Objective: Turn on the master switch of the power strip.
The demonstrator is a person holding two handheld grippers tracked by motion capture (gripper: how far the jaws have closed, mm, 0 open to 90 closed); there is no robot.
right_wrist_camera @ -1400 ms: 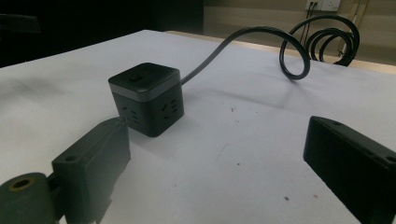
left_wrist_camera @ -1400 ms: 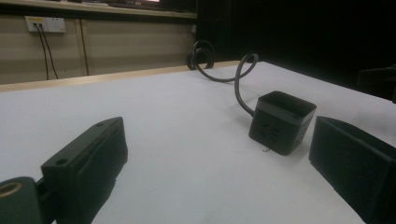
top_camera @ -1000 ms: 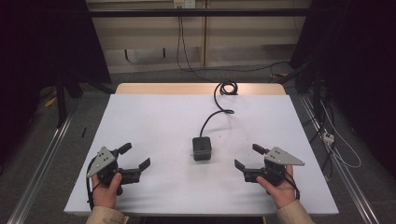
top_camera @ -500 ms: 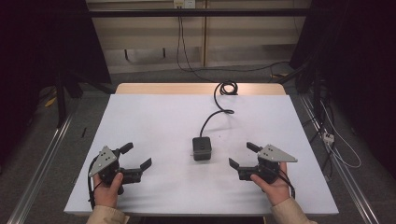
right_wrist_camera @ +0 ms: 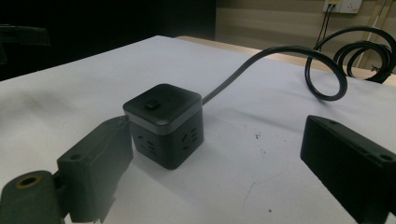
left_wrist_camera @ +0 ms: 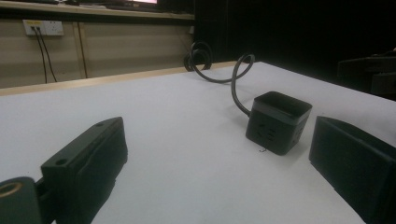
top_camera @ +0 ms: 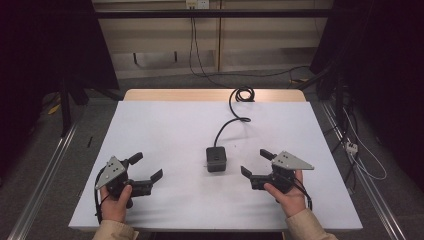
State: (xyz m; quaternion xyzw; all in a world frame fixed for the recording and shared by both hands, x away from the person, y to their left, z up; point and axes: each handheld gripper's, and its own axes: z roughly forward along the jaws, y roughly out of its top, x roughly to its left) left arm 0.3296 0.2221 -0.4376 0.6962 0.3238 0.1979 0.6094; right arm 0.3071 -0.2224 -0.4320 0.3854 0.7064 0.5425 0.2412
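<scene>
A black cube power socket sits near the middle of the white table. Its black cable runs to a coil at the far edge. My left gripper rests open near the front left, well apart from the cube. My right gripper is open just right of the cube, not touching it. In the left gripper view the cube stands ahead and to the right, beyond the gripper. In the right gripper view the cube sits close to the left jaw of the open gripper.
A wooden strip borders the table's far edge. Beyond it is a panelled wall with a socket and hanging cables. Loose cables and a plug lie on the floor at the right. Metal rails run along the floor at the left.
My right gripper has shifted a little left, closer to the cube. The left gripper has barely moved. The cube and cable lie as before.
</scene>
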